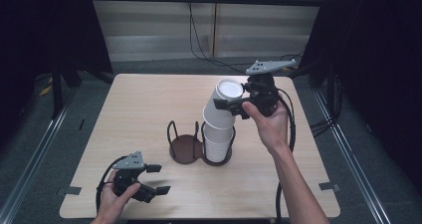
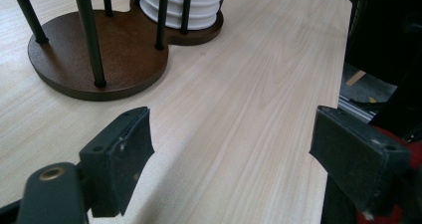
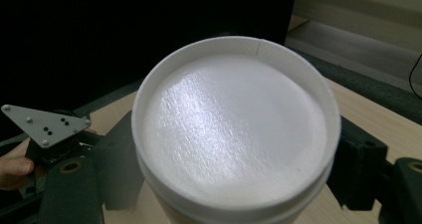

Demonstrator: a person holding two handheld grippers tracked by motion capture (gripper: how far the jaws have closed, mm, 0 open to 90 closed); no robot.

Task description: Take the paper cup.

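Gripping an upturned white paper cup (image 1: pixel 222 106), the right gripper (image 1: pixel 238 98) holds it tilted above the stack of white cups (image 1: pixel 217 143); in the high view the lifted cup's lower rim overlaps the top of that stack, though whether it has come wholly clear I cannot tell; its flat base faces up and toward the camera; in the right gripper view that base (image 3: pixel 234 127) sits squarely between the two black jaws, one jaw pressed to each side of the cup wall; the right hand (image 1: pixel 268 122) wraps the gripper body from below, forearm running in from the bottom edge; the grey three-cornered plate (image 1: pixel 271 64) rides on top.

The stack stands in the right-hand ring of a dark brown two-place cup holder (image 1: pixel 183 149) with thin black upright rods, set near the middle of the pale wooden table (image 1: pixel 139 109); the holder's left-hand ring (image 2: pixel 94 59) carries no cup.

The left gripper (image 1: pixel 154 179) lies low over the near left part of the table, well apart from the holder, held in the left hand (image 1: pixel 117 196); its jaws stand apart with nothing between them, bare wood showing in the gap in the left gripper view (image 2: pixel 229 154); they point toward the holder and the ribbed rims of the stacked cups (image 2: pixel 181 7).
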